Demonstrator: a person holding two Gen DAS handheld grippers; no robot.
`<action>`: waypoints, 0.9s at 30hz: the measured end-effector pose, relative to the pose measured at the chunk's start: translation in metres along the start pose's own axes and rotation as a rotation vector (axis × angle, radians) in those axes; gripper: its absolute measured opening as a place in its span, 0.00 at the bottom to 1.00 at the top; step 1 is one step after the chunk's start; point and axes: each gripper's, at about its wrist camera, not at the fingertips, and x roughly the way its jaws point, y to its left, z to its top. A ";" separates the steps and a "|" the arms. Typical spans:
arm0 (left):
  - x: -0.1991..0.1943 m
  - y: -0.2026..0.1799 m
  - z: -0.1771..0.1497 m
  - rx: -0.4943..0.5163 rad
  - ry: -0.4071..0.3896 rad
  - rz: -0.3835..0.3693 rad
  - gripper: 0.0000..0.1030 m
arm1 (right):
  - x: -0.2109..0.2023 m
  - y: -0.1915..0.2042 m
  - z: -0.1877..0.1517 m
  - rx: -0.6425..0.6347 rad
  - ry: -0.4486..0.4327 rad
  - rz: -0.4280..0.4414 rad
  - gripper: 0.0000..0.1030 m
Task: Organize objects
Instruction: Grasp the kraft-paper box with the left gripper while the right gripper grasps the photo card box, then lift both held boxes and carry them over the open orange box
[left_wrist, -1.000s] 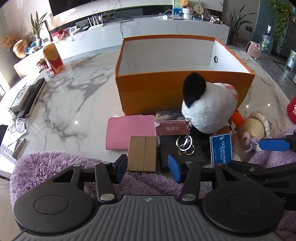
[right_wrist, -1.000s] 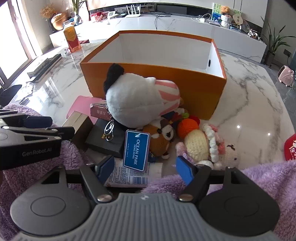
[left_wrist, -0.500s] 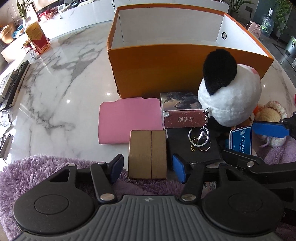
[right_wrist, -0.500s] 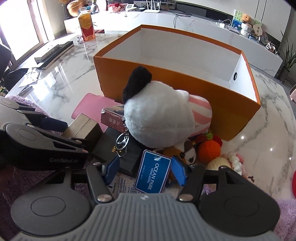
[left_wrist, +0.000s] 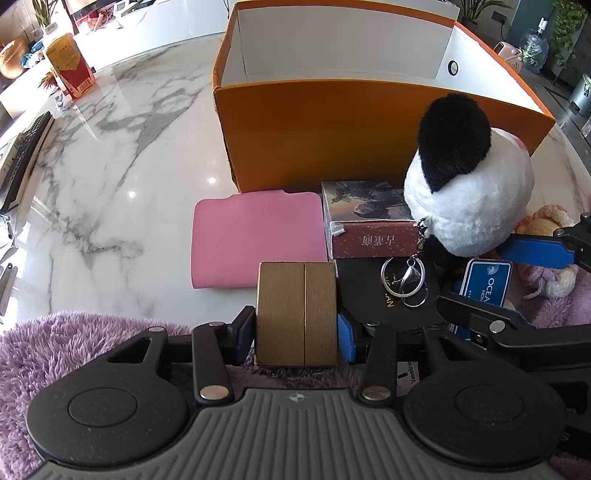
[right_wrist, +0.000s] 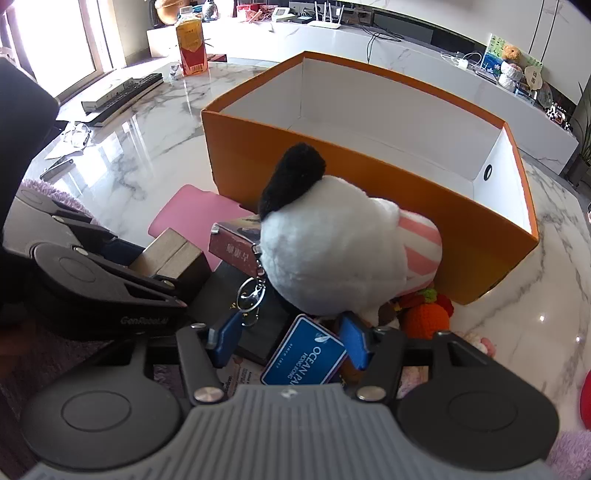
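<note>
Closing on the gold box (left_wrist: 297, 314), the left hand-held gripper (left_wrist: 295, 334) hides its lower sides.

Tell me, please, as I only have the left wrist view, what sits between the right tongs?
Observer: The right tongs straddle the blue Ocean Park tag. Their jaws are closing, with a gap at one pad.
Operator: Thank you. Does the panda plush hide anything from me?
Observer: Yes, an orange crocheted toy lies low beside it, in front of the orange box.
</note>
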 end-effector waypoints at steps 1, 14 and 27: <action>0.000 0.000 0.001 0.000 0.002 0.000 0.51 | 0.000 0.000 0.000 0.001 0.001 0.000 0.59; 0.008 0.002 0.000 0.013 0.026 -0.012 0.51 | -0.001 -0.002 -0.001 0.005 0.002 -0.012 0.58; -0.026 0.032 0.000 -0.135 -0.084 -0.094 0.50 | -0.013 -0.001 0.009 -0.050 -0.065 0.022 0.59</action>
